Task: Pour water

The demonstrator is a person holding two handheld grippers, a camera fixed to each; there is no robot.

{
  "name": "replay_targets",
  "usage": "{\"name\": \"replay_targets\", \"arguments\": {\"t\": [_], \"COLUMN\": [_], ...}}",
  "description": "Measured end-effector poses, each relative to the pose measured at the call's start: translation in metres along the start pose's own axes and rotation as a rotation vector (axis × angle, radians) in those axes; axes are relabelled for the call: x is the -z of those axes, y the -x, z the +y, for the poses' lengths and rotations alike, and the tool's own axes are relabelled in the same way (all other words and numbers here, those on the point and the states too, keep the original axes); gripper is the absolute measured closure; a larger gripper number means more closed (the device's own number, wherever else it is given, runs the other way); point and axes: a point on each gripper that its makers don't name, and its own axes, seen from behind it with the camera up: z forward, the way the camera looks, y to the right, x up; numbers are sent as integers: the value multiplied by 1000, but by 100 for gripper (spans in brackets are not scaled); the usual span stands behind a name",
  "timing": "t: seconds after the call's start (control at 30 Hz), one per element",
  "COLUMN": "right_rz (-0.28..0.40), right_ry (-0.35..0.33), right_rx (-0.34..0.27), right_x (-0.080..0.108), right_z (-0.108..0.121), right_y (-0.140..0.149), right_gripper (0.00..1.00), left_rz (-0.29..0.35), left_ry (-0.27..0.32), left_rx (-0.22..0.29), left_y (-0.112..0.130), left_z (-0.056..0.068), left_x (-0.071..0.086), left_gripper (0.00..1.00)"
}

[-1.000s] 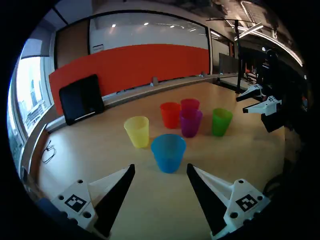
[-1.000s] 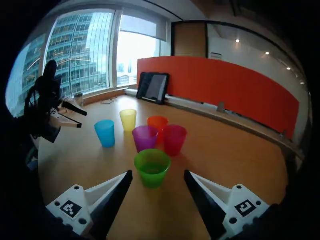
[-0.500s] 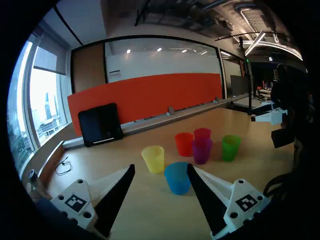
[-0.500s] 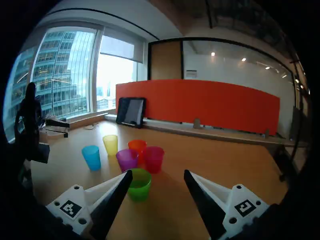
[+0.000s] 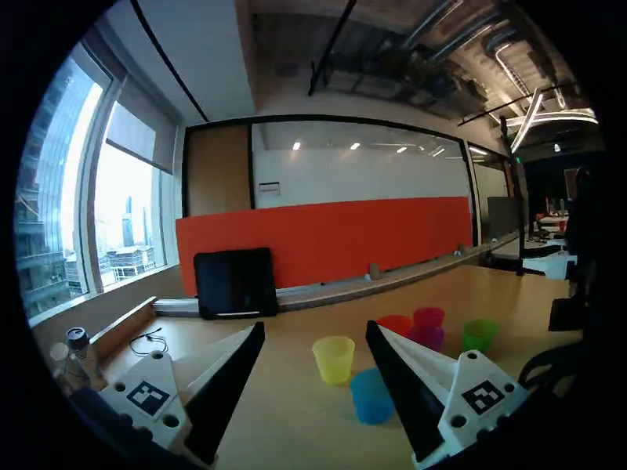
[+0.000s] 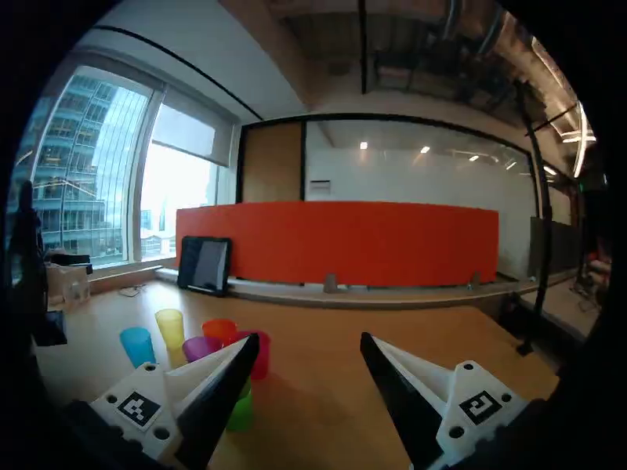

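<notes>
Well, fingers on our left gripper and right gripper sit apart, empty; we'd dip toward the blue plastic cup first, slowly.

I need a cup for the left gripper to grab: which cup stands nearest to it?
The blue cup, just in front of the yellow cup; the rest stand farther back.

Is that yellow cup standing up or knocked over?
Upright. The yellow cup stands on its base on the table, its open mouth facing up. Whether it holds water cannot be told.
</notes>
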Motion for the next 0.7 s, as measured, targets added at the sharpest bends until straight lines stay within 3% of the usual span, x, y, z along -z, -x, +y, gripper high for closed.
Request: {"name": "replay_targets", "arguments": {"t": [0.17,0.37,0.7], "right_rz": [59,97,118], "right_ry": [79,146,181], "right_rx": [2,18,13], "right_x": [2,4,7], "right_z": [10,20,22], "right_y": [-13,-25,-34], "right_gripper": [0,0,0], "left_rz": [23,48,61], "left_ry": [-37,-97,-167], "left_rx": [33,26,6], "left_y": [-3,-7,-2], "left_z": [-6,-16,-29], "left_x": [-1,0,-2], "left_gripper": [4,4,4]}}
